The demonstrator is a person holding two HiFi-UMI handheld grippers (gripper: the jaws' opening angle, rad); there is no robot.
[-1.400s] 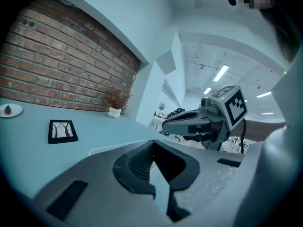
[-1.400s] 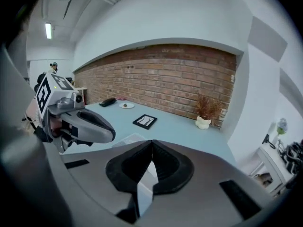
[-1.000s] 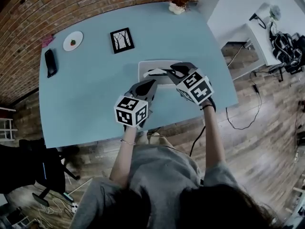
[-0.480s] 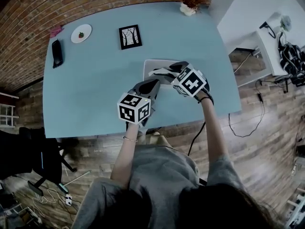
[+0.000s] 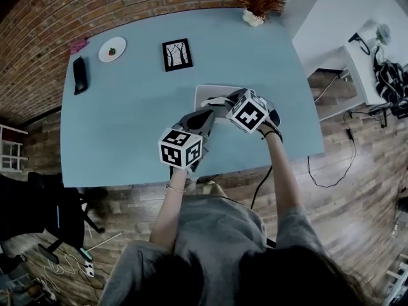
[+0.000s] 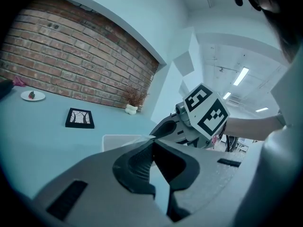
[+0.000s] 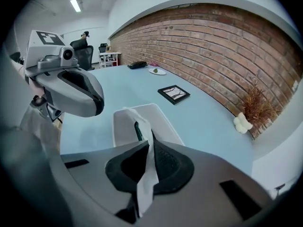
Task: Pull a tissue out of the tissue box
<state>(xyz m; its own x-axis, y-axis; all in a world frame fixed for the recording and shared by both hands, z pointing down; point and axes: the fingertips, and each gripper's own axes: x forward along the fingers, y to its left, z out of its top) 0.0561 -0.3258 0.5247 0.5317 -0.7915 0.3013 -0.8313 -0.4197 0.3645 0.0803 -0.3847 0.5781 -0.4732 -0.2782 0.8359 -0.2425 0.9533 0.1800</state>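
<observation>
A white tissue box (image 5: 205, 94) lies on the blue table (image 5: 127, 126) in front of me. A white tissue (image 7: 144, 126) sticks up out of its slot. My right gripper (image 5: 218, 100) reaches down over the box from the right. Its jaws have just been closing, and they are now shut on that tissue, which runs back between the pads (image 7: 158, 162). My left gripper (image 5: 208, 115) sits at the box's near left side, its jaws meeting at the tips (image 6: 152, 141) with nothing between them. Whether it touches the box I cannot tell.
A black-framed picture (image 5: 177, 54) lies further back on the table. At the far left are a small plate (image 5: 112, 50) and a black object (image 5: 80, 75). A vase of dried plant (image 5: 255, 18) stands at the far right corner. The table's near edge (image 5: 191, 174) is just below the grippers.
My right gripper has come down onto the top of the box and rolled a little, and it now grips the tissue. My left gripper has stayed where it was.
</observation>
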